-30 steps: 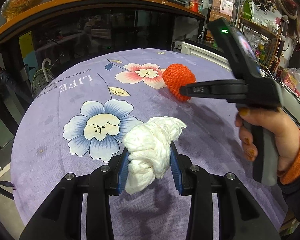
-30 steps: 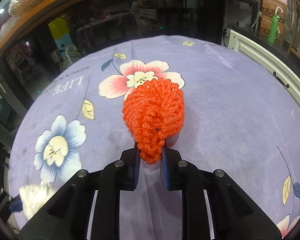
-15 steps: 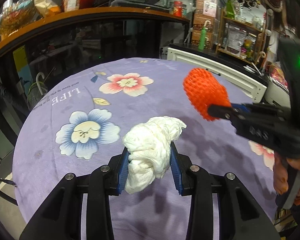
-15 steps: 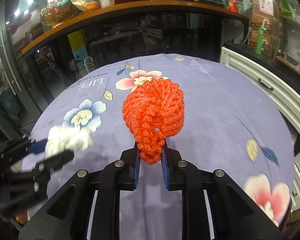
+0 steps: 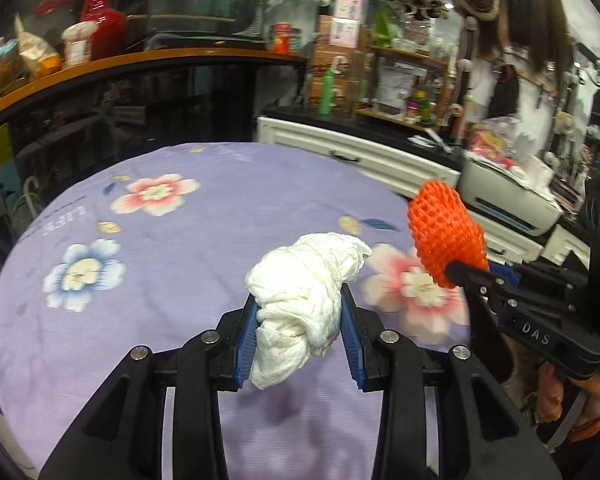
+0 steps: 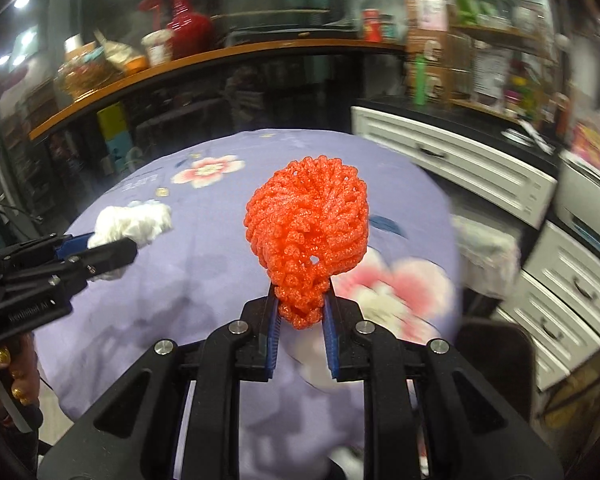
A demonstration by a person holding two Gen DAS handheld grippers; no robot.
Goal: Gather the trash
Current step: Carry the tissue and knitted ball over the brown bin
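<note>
Both tongs are pinching trash for carrying: left gripper [image 5: 299, 338] is squeezing the crumpled tissue [image 5: 304, 280]; right gripper [image 6: 299, 330] is clamping the orange foam net [image 6: 308, 224] above the tablecloth [image 5: 180, 264].

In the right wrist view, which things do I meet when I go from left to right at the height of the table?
Black left gripper → crumpled white tissue wad → orange foam net → white drawer cabinet.

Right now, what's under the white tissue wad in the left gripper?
Only the purple floral tablecloth shows under the tissue wad, which is clamped in the left gripper and lifted clear of it. The wad itself hides the patch of cloth directly behind it.
</note>
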